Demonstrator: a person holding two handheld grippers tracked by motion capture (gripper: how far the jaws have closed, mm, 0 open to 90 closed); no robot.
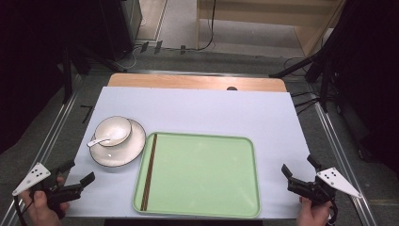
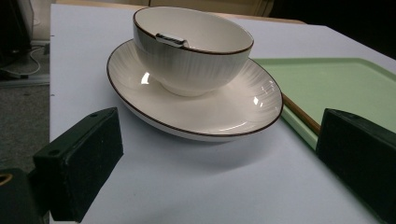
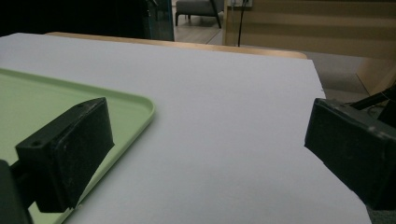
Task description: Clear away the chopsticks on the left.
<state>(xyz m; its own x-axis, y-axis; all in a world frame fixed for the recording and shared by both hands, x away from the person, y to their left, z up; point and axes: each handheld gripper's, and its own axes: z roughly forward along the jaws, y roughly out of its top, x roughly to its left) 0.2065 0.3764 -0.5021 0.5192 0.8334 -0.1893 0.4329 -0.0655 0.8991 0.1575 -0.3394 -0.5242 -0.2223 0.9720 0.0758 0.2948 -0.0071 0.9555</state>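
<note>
A white bowl with a dark rim stands on a matching white plate at the left of the table, and a white spoon rests inside it. A pale green tray lies at the centre front with a pair of brown chopsticks along its left side. My left gripper is open at the front left corner, just short of the plate and bowl. My right gripper is open at the front right, beside the tray.
The white mat covers a wooden table whose far strip stays bare. Metal rails run along both sides. Black stands and cables sit on the floor beyond the table.
</note>
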